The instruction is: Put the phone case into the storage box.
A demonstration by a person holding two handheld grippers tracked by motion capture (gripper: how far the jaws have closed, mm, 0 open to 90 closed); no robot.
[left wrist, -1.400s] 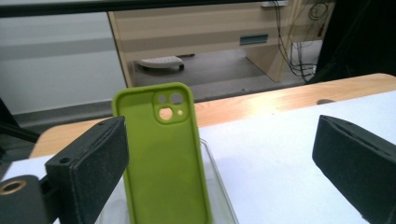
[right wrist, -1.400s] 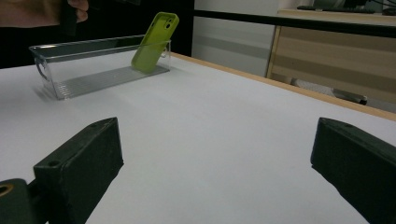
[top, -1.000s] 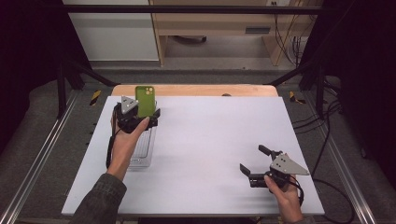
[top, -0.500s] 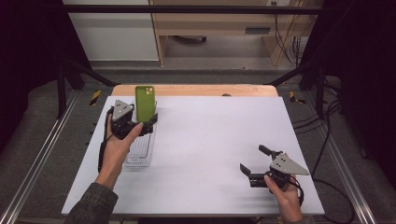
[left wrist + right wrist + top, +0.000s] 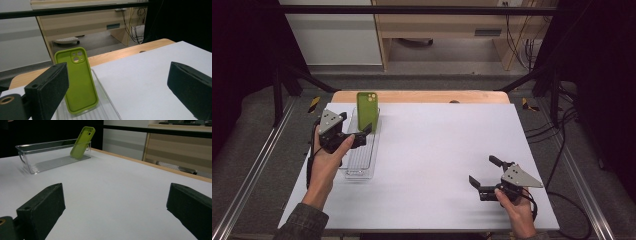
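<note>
Green and stiff-looking, the phone case (image 5: 367, 111) stands nearly upright at the far end of the clear tray (image 5: 360, 172), its foot on the ribbed floor and its upper part leaning on the tray's far wall, camera holes up. The tray lies lengthwise near the left edge of the white table (image 5: 437, 150). The left gripper (image 5: 359, 137) hovers over the tray's left side, just short of the case; in the left gripper view its jaws are spread wide, grasping nothing, and the case (image 5: 77, 80) shows just beside the left jaw, apart from it. The right gripper (image 5: 486, 176) rests low at the table's near right, well apart from the tray, jaws likewise released with bare table between them.

The main risk, I judge, lies in how lightly the case is propped. A brush from the near jaw could tip it flat into the tray or push it over the far wall and off the table's back edge. A nudge on the tray itself would likely do the same, since the light tray can slide on the smooth table. If the left gripper closes on the case from here, an off-centre grip near one edge may let the case twist or slip out. The trailing cable (image 5: 309, 167) hangs close to the tray's near end and could snag it.
</note>
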